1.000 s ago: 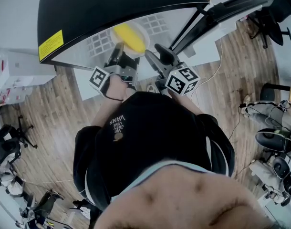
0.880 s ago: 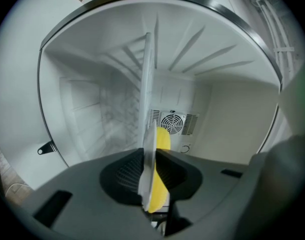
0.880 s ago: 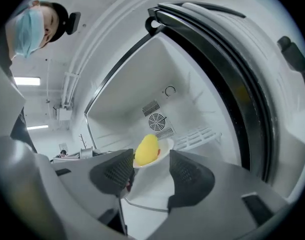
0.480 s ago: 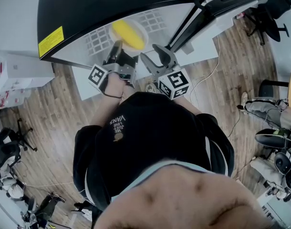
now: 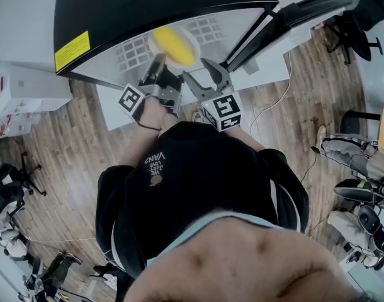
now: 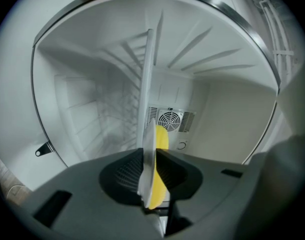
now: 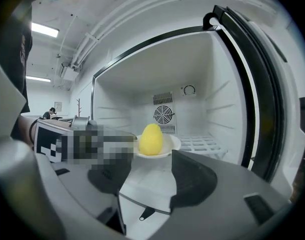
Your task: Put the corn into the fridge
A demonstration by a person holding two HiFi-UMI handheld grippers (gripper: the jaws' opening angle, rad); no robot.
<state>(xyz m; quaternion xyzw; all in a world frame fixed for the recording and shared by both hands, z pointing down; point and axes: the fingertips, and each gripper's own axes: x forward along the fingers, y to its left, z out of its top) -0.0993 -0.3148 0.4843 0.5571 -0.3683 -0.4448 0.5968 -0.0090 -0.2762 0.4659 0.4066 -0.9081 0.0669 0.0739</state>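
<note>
Just inside the open fridge (image 5: 148,11), the left gripper (image 5: 157,68) pinches the thin white plate's (image 6: 146,109) rim, with the smooth, stubby yellow corn (image 7: 151,139) resting on it. The right gripper (image 5: 203,77) sits beside it, jaws just swung wide and empty, the corn straight ahead.

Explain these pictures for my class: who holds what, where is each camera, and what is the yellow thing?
A person holds a two-jawed tool in each hand; there is no robot. One camera sits on the head, looking down; one rides on each tool. The left tool is clamped on the rim of a white plate carrying the yellow corn, held at the open fridge. The right tool has just been opening its jaws; nothing is between them.
</note>
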